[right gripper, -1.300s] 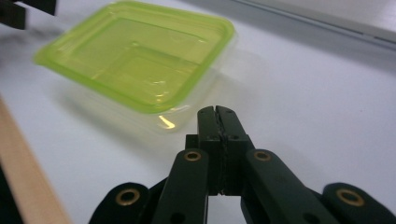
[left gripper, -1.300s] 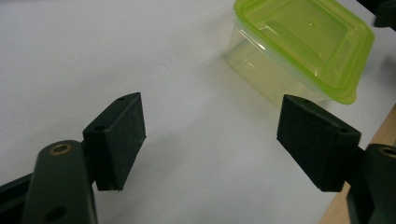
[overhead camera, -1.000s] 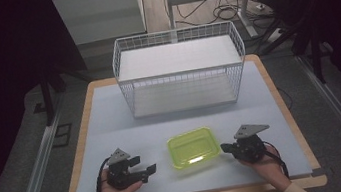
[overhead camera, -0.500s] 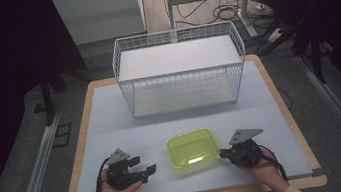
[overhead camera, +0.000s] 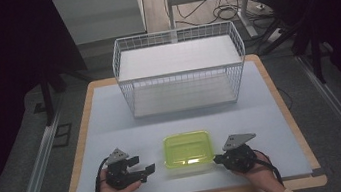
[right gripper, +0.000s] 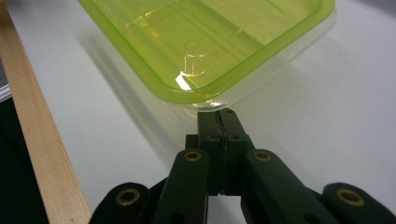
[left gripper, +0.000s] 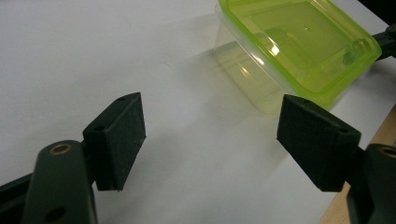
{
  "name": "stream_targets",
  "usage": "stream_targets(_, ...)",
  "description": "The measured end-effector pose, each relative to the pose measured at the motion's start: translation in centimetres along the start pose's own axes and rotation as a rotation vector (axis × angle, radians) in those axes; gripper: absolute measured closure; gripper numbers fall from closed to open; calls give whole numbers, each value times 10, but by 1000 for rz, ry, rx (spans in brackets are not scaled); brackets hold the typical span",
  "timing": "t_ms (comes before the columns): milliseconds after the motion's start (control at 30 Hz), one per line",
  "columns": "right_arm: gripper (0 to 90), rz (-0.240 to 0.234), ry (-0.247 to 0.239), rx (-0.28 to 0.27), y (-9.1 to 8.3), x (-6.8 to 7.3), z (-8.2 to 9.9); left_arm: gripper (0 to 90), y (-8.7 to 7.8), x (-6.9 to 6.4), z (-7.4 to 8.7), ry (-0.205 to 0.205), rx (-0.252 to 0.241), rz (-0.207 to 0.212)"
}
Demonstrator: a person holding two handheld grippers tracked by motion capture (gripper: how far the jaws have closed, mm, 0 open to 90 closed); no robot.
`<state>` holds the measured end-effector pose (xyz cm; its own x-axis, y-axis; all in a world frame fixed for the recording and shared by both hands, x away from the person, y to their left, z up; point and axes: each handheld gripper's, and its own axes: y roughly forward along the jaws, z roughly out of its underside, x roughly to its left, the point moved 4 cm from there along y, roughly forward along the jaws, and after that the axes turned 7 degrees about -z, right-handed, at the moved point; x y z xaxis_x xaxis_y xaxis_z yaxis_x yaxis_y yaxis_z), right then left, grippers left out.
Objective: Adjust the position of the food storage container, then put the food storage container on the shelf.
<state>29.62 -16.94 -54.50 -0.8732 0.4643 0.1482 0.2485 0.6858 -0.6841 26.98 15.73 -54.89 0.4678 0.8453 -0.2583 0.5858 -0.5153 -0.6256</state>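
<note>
A clear plastic container with a lime-green lid (overhead camera: 187, 149) sits on the white mat near the front edge, between my two grippers. My left gripper (overhead camera: 147, 171) lies just left of it, jaws wide open with nothing between them; in the left gripper view the container (left gripper: 299, 49) is ahead and to the right of the pads (left gripper: 122, 135). My right gripper (overhead camera: 216, 159) is at the container's right front corner. In the right gripper view its jaws (right gripper: 219, 122) are pressed together, tips right under the lid's corner (right gripper: 205, 100), holding nothing.
A white wire basket (overhead camera: 180, 69) with a white floor stands at the back middle of the mat (overhead camera: 112, 129). The table's wooden edge (right gripper: 42, 140) runs close beside the right gripper. Dark floor and cables lie beyond the table.
The right gripper has slid left toward the container until its tips meet the corner. The left gripper and the container have stayed put.
</note>
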Motion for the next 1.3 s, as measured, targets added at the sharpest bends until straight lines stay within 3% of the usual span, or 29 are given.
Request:
stream_targets(333, 897, 12, 4, -18, -5, -4, 1, 231, -1, 1, 0, -4, -4, 0)
stream_targets(600, 879, 5, 97, -97, -31, -17, 7, 231, -2, 3, -1, -19, -10, 6)
stream_targets(767, 839, -8, 145, -127, -39, -22, 12, 231, -3, 3, -2, -27, -15, 4)
stream_targets(833, 737, -21, 158, -137, -41, -23, 13, 231, -4, 3, -2, -31, -18, 6)
stream_targets(867, 604, -28, 165, -156, -41, -23, 12, 231, -4, 4, -2, -32, -18, 7)
stream_targets(933, 469, -45, 180, -181, -41, -23, 11, 230, -5, 4, -3, -37, -19, 13)
stream_targets(1067, 381, -87, 227, -203, -40, -23, 9, 237, -7, 5, -5, -62, -28, 32)
stream_targets(1300, 322, -103, 237, -230, -40, -21, 9, 290, -7, 2, -11, -86, -25, 90)
